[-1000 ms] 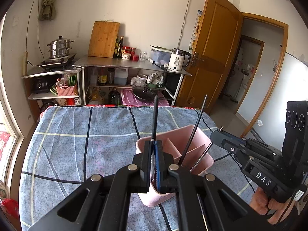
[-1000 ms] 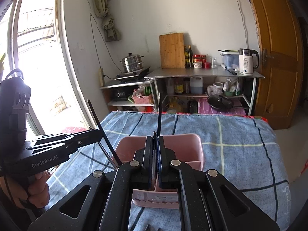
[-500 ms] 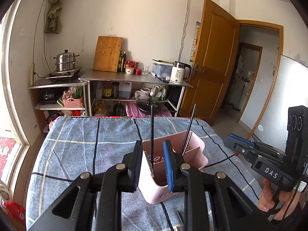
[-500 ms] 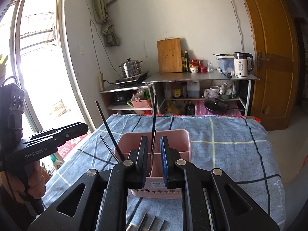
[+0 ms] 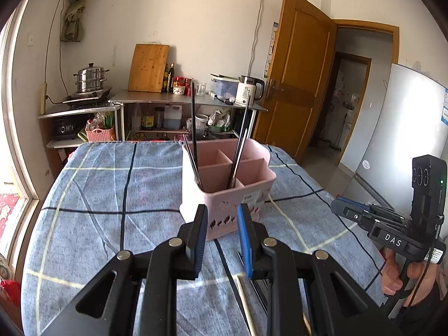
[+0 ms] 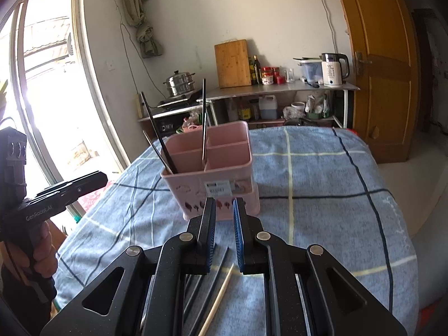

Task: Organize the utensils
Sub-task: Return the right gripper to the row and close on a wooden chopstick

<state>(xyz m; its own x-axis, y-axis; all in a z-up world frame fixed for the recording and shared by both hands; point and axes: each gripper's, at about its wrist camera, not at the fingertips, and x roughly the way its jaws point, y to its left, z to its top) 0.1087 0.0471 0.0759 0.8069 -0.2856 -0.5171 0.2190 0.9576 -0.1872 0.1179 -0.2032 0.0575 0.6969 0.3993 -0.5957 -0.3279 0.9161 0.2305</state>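
A pink divided caddy (image 5: 224, 196) (image 6: 218, 187) stands on the blue checked tablecloth (image 5: 112, 196). Black chopsticks (image 5: 193, 128) (image 6: 203, 123) lean in its near compartments. My left gripper (image 5: 222, 212) hovers just short of the caddy, open, nothing between its fingers. My right gripper (image 6: 224, 207) is also open and empty, close to the caddy's labelled side. Below both grippers lie loose chopsticks, a pale wooden one (image 6: 221, 294) (image 5: 243, 302) and dark ones (image 6: 196, 288) (image 5: 229, 274). Each view shows the other gripper at its edge, the right gripper (image 5: 336, 208) and the left gripper (image 6: 98, 177), in a person's hand.
Beyond the table's far edge stands a metal shelf unit (image 5: 190, 103) with a kettle (image 5: 249, 91), a cutting board (image 5: 148, 67), bottles and a steel steamer pot (image 5: 89, 77). A wooden door (image 5: 296, 78) and a fridge (image 5: 406, 140) are on the right. A bright window (image 6: 47, 98) is on the left.
Both grippers were shut on black chopsticks over the caddy. They have opened, left the chopsticks standing in it, and drawn back and lower, so loose chopsticks on the cloth show.
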